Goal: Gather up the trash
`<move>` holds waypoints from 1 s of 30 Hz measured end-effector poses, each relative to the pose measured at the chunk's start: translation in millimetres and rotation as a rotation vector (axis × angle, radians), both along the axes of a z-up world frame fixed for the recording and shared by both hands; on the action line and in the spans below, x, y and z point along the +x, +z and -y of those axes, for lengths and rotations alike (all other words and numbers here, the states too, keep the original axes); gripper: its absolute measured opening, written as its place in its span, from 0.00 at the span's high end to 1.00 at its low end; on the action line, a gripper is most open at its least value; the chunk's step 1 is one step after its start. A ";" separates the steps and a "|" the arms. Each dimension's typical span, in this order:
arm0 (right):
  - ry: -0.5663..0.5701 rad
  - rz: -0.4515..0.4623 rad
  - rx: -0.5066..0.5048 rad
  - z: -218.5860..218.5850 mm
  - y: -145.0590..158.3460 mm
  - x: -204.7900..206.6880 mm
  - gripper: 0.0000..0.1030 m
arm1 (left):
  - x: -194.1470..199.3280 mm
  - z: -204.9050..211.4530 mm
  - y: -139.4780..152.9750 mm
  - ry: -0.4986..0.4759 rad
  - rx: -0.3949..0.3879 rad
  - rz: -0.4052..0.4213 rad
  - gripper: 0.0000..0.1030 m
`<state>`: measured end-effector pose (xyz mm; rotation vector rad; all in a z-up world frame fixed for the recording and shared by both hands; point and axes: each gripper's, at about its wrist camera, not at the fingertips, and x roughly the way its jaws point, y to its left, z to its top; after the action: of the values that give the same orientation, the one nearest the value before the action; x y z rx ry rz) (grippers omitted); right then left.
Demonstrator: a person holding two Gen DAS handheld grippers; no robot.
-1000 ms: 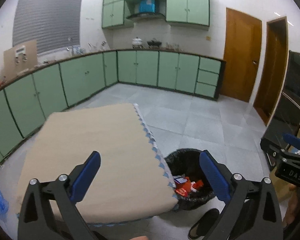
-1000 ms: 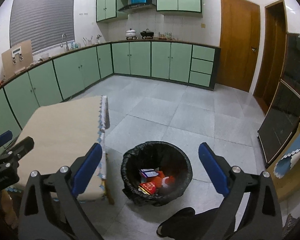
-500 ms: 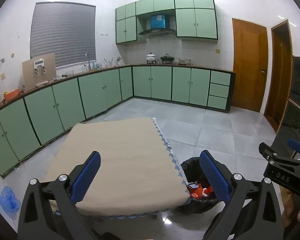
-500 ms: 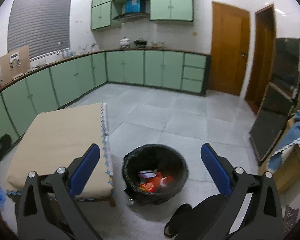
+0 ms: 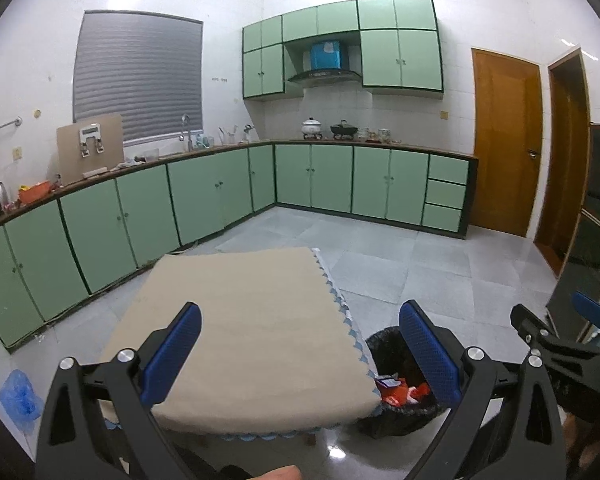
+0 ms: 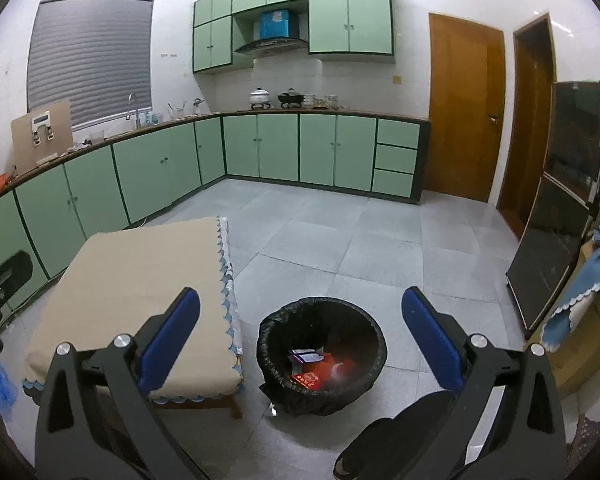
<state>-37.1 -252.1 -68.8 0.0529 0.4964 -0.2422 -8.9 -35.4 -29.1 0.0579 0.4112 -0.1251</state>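
A black-lined trash bin point(image 6: 321, 354) stands on the floor right of a low table point(image 6: 140, 280) covered by a beige cloth. Red and white wrappers point(image 6: 316, 370) lie inside the bin. The bin also shows in the left wrist view point(image 5: 396, 392), partly hidden behind the table's corner. My left gripper point(image 5: 300, 344) is open and empty, held above the table point(image 5: 252, 320). My right gripper point(image 6: 300, 332) is open and empty, held above the bin. The right gripper's body shows at the right edge of the left wrist view point(image 5: 568, 344).
Green cabinets point(image 5: 220, 196) run along the left and back walls. Two wooden doors point(image 6: 464, 108) stand at the back right, a dark cabinet point(image 6: 560, 208) at the right. A blue bag point(image 5: 20, 396) lies on the floor at left. A black shoe point(image 6: 396, 444) shows beneath the right gripper.
Both grippers have risen and tilted up, so the table and bin sit lower and smaller in view. Both stayed open and empty.
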 end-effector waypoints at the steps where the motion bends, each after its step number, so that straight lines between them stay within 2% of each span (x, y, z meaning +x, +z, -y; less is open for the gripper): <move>1: 0.000 -0.001 -0.006 -0.5 -0.9 2.0 0.05 | 2.0 1.2 -0.2 -0.005 -0.003 0.001 0.06; 15: -0.014 0.016 -0.026 -7.0 -2.5 9.1 0.05 | 4.9 1.8 -3.8 -0.008 -0.021 -0.001 0.06; 23: -0.057 0.091 -0.008 -1.7 1.2 -4.6 0.05 | 3.0 -0.1 -4.9 0.002 -0.031 -0.007 0.06; 30: -0.062 0.123 -0.002 -4.7 9.0 -8.0 0.05 | -8.3 3.7 2.7 0.025 -0.015 0.030 0.06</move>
<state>-45.1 -247.4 -59.7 0.0811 0.3720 -0.2978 -17.2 -39.1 -26.4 0.0396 0.3805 -0.1023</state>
